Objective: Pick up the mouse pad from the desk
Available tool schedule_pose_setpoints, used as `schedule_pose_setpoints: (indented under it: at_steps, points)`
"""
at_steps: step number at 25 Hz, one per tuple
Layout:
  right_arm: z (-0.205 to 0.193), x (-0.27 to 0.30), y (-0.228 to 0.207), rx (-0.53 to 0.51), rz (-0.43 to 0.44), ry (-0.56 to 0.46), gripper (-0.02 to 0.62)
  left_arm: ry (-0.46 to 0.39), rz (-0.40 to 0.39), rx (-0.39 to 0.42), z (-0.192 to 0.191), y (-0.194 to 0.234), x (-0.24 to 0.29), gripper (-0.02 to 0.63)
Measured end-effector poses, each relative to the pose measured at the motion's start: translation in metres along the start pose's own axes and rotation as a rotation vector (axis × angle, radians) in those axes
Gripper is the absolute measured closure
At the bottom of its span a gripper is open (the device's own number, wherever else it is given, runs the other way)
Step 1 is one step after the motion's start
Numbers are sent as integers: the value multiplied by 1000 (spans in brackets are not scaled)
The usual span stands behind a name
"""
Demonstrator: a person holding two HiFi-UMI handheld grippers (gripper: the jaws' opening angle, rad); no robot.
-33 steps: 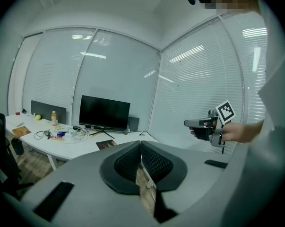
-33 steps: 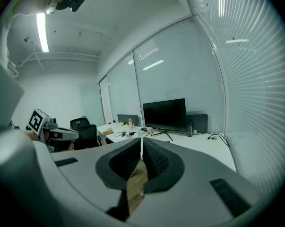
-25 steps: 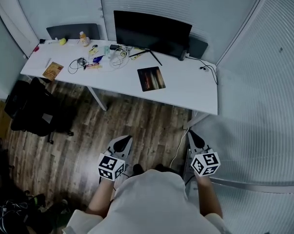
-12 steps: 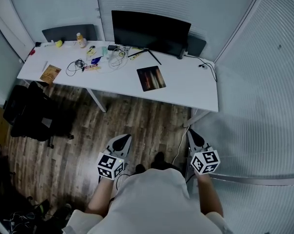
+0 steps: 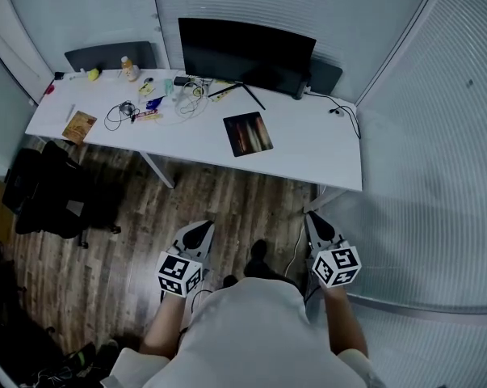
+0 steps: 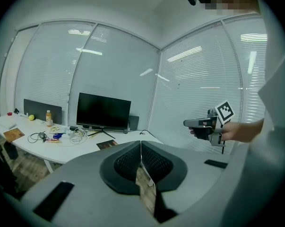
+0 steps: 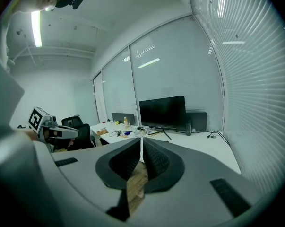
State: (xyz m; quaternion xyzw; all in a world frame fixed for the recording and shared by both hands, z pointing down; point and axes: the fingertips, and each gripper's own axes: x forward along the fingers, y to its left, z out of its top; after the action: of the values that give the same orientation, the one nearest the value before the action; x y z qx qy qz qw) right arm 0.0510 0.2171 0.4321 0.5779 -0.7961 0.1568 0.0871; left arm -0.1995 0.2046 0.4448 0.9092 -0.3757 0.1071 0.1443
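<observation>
Pad: dark rectangular mouse pad (image 5: 248,133), upper centre; judged thin, limp, light.
Hold: best pinched at an edge.
Grippers: left gripper (image 5: 196,234), right gripper (image 5: 317,226) closed, empty.

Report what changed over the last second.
The person has taken a step toward the desk, carrying the left gripper and right gripper slightly forward. Nothing was grasped or released. Both stay shut and empty; the mouse pad lies untouched on the desk.

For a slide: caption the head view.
Short of the desk, left claw and right claw shut; mouse pad before monitor.
</observation>
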Motion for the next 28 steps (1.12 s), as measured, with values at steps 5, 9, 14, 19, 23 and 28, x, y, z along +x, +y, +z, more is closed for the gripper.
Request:
schedule_pose_setpoints:
  at_steps: [5,9,14,19,23,28]
  points:
    - [5,25,-18,8,24,8,561,13,10,-2,7,6,25,588]
    - [9,47,-32,20,44,13,561,25,27,-7,14,14,45,588]
    - [17,75,-54,31,67,22,561,41,44,-10,23,23,74,588]
    - [22,103,-71,42,101,34,561,52,69,-16,32,32,100,588]
    - [27,123,-88,41,134,46,561,62,91,-21,37,35,121,588]
    - [30,143,-106,29,171,57,561,62,114,-23,43,34,146,588]
